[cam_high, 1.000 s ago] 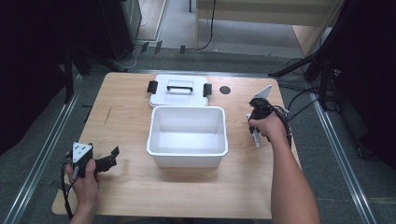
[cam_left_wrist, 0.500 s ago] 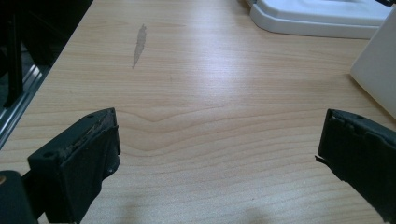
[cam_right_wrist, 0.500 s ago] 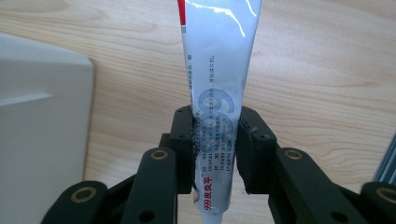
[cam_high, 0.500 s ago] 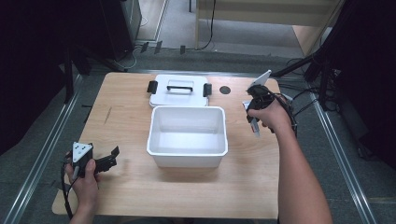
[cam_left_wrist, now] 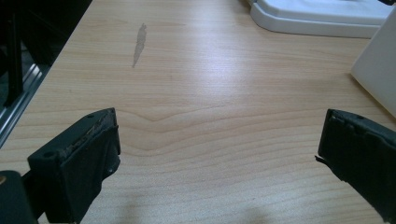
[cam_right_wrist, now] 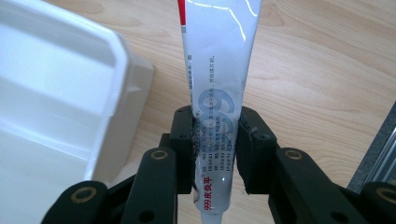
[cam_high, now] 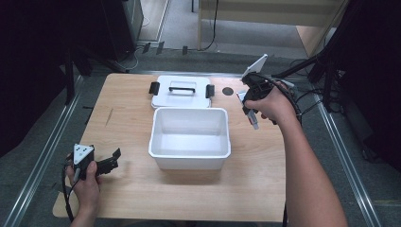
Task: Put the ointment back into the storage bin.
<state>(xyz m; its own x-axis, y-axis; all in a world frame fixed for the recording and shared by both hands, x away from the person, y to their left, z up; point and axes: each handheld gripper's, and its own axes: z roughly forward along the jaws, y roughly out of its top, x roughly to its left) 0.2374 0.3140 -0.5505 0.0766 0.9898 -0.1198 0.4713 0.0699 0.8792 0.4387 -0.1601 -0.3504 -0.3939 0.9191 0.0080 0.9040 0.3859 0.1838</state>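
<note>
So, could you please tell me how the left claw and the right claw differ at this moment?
The left claw is open with nothing between its jaws, while the right claw is shut on a white tube. The left claw sits low at the table's near left corner; the right claw is held beside the white bin's far right corner. Both have black jaws.

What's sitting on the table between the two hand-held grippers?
The open white bin sits between the left gripper and the right gripper, which holds a tube. The high view shows it.
</note>
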